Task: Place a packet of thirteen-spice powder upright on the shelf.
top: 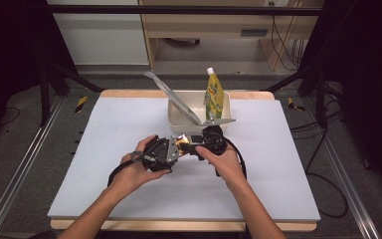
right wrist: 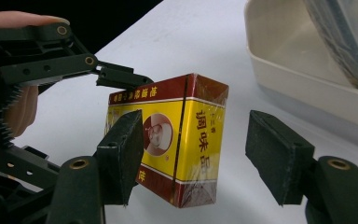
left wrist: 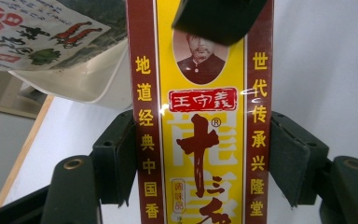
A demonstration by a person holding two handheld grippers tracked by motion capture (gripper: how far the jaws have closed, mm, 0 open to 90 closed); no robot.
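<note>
Our left gripper's (top: pixel 175 148) fingers (left wrist: pixel 116 156) are clamped on the long sides of the yellow and red seasoning box (left wrist: pixel 200 116), one black pad pressed to each dark red edge strip in the left gripper view. The fingers (right wrist: pixel 121 154) of our right gripper (top: pixel 198 147) stand apart on either side of the same box, the one pad just beside its yellow face and the other clear of the box's far side in the right gripper view. In the high view we hold the box up off the white surface (top: pixel 129 129), between the two grippers, near the surface's middle and a little toward its far edge. Our left hand (top: pixel 134 172) and right hand (top: pixel 224 162) come in from the near edge. Beyond the box, by the far edge, sits a cream tub (top: pixel 176 119). A flat grey packet (top: pixel 171 97) leans out of its left side, and a yellow-green pouch (top: pixel 214 97) with a white cap stands upright at its right.
</note>
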